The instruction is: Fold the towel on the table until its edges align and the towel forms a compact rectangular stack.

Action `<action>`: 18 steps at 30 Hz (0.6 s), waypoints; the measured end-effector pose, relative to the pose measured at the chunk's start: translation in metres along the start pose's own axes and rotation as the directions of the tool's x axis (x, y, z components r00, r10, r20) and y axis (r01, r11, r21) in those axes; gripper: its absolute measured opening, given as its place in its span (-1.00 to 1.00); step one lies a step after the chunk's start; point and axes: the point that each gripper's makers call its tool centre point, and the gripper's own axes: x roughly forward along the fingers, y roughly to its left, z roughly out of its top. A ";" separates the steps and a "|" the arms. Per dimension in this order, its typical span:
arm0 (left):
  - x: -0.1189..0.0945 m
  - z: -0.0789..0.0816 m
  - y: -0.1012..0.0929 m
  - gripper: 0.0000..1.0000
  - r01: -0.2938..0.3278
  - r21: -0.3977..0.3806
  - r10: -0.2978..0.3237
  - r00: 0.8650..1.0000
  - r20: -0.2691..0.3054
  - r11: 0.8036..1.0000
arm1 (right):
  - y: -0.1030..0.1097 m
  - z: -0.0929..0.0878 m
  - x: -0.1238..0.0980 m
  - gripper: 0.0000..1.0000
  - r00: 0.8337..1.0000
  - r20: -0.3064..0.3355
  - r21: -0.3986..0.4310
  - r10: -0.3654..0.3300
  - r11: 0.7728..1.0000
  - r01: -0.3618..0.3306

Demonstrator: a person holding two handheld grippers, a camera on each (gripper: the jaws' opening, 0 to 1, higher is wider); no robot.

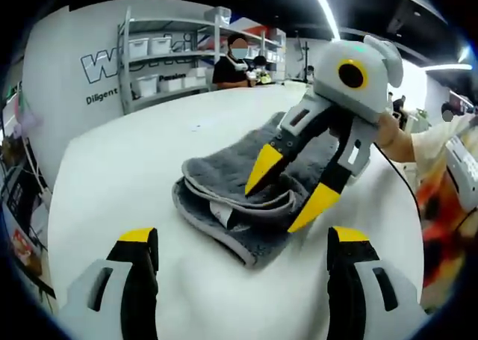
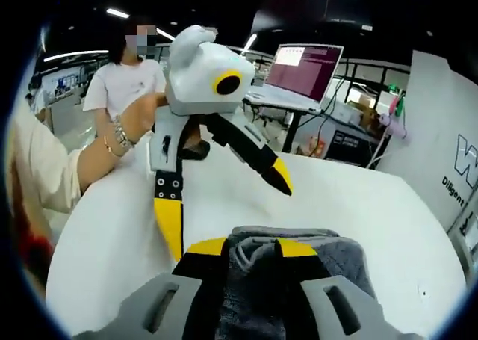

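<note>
Towel lies folded between the right gripper's wide jaws; left gripper wide; wall reads "Diligent".

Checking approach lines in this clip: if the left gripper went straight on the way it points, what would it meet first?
Most likely the folded grey towel, lying straight ahead of the open left gripper, with the right gripper over it. Depth is unclear.
</note>
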 end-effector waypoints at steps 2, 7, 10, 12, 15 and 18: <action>0.000 0.001 0.000 0.84 0.002 0.001 -0.002 1.000 0.003 1.000 | 0.000 0.000 -0.007 -0.12 1.000 0.002 0.006 -0.002 1.000 0.002; -0.004 0.011 -0.009 0.82 0.051 -0.012 -0.050 0.997 0.056 0.999 | -0.007 -0.006 -0.030 0.37 0.999 -0.012 0.064 -0.029 0.997 0.030; -0.004 0.014 -0.010 0.82 0.060 -0.012 -0.059 0.996 0.072 0.998 | -0.014 -0.015 -0.045 0.55 0.997 -0.040 0.064 -0.061 0.996 0.063; -0.006 0.018 -0.012 0.82 0.075 -0.020 -0.073 0.993 0.091 0.997 | -0.028 -0.026 -0.065 0.57 0.989 -0.073 0.057 -0.126 0.990 0.130; -0.006 0.021 -0.014 0.82 0.081 -0.020 -0.078 0.991 0.104 0.997 | -0.039 -0.038 -0.089 0.70 0.977 -0.104 0.030 -0.185 0.981 0.189; -0.007 0.023 -0.016 0.82 0.086 -0.014 -0.083 0.990 0.113 0.996 | -0.042 -0.050 -0.116 0.82 0.969 -0.120 0.010 -0.215 0.976 0.218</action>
